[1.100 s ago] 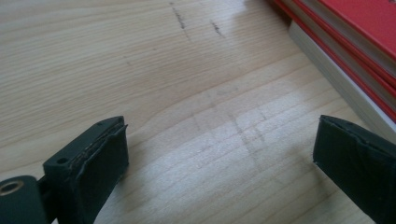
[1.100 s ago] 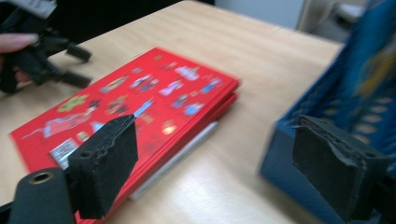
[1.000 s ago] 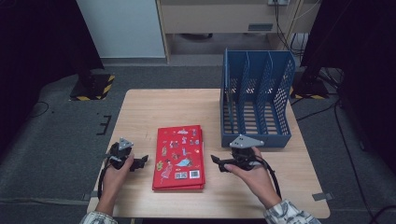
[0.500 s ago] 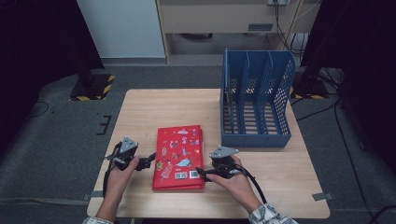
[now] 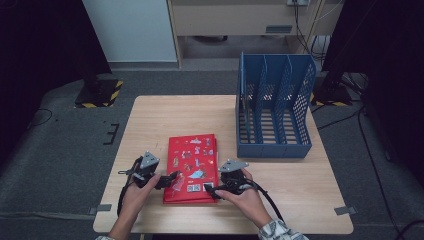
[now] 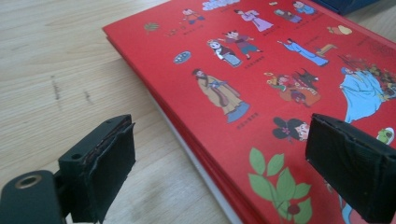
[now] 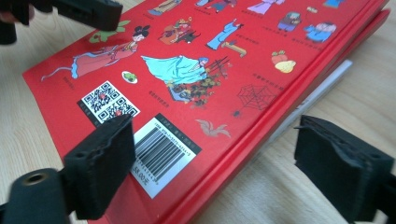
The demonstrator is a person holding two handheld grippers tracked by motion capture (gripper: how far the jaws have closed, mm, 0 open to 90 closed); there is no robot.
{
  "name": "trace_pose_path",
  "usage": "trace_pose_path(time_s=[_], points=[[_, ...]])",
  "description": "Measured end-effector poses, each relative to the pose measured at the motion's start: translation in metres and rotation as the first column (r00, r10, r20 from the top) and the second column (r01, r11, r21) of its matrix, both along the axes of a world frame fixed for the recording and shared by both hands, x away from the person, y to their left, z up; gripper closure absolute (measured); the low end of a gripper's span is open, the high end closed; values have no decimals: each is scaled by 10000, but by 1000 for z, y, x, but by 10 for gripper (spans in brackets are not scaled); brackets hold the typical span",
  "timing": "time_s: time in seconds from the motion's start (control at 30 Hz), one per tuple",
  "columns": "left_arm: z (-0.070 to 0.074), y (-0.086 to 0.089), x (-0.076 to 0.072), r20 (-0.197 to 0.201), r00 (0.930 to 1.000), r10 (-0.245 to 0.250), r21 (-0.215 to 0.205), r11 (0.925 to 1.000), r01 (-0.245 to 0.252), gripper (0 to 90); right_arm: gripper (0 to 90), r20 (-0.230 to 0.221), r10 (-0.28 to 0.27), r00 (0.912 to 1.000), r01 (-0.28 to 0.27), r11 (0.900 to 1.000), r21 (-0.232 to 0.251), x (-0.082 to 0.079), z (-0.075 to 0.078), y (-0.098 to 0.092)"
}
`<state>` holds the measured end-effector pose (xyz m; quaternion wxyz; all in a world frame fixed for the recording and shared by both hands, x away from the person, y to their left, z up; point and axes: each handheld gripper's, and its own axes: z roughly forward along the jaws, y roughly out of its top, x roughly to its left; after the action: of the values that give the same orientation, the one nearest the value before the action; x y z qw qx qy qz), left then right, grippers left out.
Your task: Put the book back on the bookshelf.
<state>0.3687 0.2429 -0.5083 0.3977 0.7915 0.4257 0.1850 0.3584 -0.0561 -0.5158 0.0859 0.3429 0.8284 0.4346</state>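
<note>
A red hardcover book (image 5: pixel 190 160) with cartoon figures lies flat on the wooden table, back cover up. My left gripper (image 5: pixel 172 181) is at its near left edge, open. In the left gripper view (image 6: pixel 224 154) one jaw hangs over the table and the other over the book's cover (image 6: pixel 261 79); the jaws have just closed a little. My right gripper (image 5: pixel 210 190) is at the near right corner, open. In the right gripper view (image 7: pixel 210 154) its jaws have just been opening, one above the barcode (image 7: pixel 163 151) and the other beside the book's edge. No pad presses the book (image 7: pixel 196 60).
A blue slotted file rack (image 5: pixel 272 145) stands upright at the table's right rear, just beyond the book's far right corner. Bare tabletop (image 5: pixel 165 115) stretches behind and left of the book. The left gripper's jaw (image 7: pixel 88 11) shows across the cover in the right gripper view.
Both hands have closed in on the book. The right gripper came left and down from near the rack to the book's near right corner. The left gripper slid right to the left edge.
</note>
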Motion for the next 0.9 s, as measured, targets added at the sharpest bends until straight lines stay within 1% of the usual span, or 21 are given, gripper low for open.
trace_pose_path(time_s=[0.1,0.13,0.27,0.33,0.43,0.47,0.5,0.57,0.6,0.67,0.7,0.73,0.77,0.8,0.83,0.87,0.9], points=[[-2,-3,2,-66,10000,-70,-58,10000,70,74,86,-88,17,10000,-16,10000,86,2,-2,1],[-3,-3,4,-136,9998,-113,-149,9998,111,73,84,-131,51,9999,-50,9999,95,2,-2,2],[-5,-6,8,-204,9992,-352,-193,9992,348,70,79,-352,136,9993,-128,9996,233,3,-4,5],[-7,-6,10,-324,9986,-412,-331,9986,401,62,73,-374,208,9991,-200,9995,233,3,-4,6],[-10,-5,15,-435,9986,-310,-600,9978,284,39,64,-461,199,9987,-189,9996,223,4,-4,7],[-12,-5,17,-520,9981,-321,-821,9962,278,33,61,-485,199,9986,-188,9996,228,4,-4,7],[-14,-4,19,-695,9969,-358,-1094,9936,281,34,59,-545,182,9983,-169,9996,244,5,-4,7],[-16,-2,23,-913,9943,-552,-1442,9887,416,37,53,-631,192,9978,-175,9995,271,5,-5,7],[-16,-2,23,-927,9937,-633,-1536,9869,486,66,51,-674,238,9974,-222,9995,238,6,-5,7],[-16,-3,23,-936,9938,-606,-1474,9880,463,70,50,-618,271,9977,-261,9995,174,7,-4,8],[-15,-3,23,-977,9935,-583,-1404,9891,442,72,50,-627,254,9977,-244,9996,166,7,-4,8],[-13,-5,22,-948,9940,-542,-1243,9913,422,76,51,-615,240,9978,-231,9996,152,6,-4,8],[-13,-5,22,-948,9940,-542,-1243,9913,422,80,51,-615,240,9978,-231,9996,152,6,-4,8],[-12,-6,22,-925,9941,-564,-1137,9925,457,80,51,-652,214,9976,-206,9997,134,5,-3,8],[-11,-6,22,-870,9946,-572,-1030,9935,481,85,51,-608,206,9979,-200,9997,106,4,-3,9],[-9,-7,21,-796,9953,-550,-907,9947,478,110,52,-718,220,9972,-213,9997,98,3,-3,8],[-8,-8,19,-716,9961,-510,-814,9957,451,110,52,-718,220,9972,-213,9997,98,3,-3,8]])
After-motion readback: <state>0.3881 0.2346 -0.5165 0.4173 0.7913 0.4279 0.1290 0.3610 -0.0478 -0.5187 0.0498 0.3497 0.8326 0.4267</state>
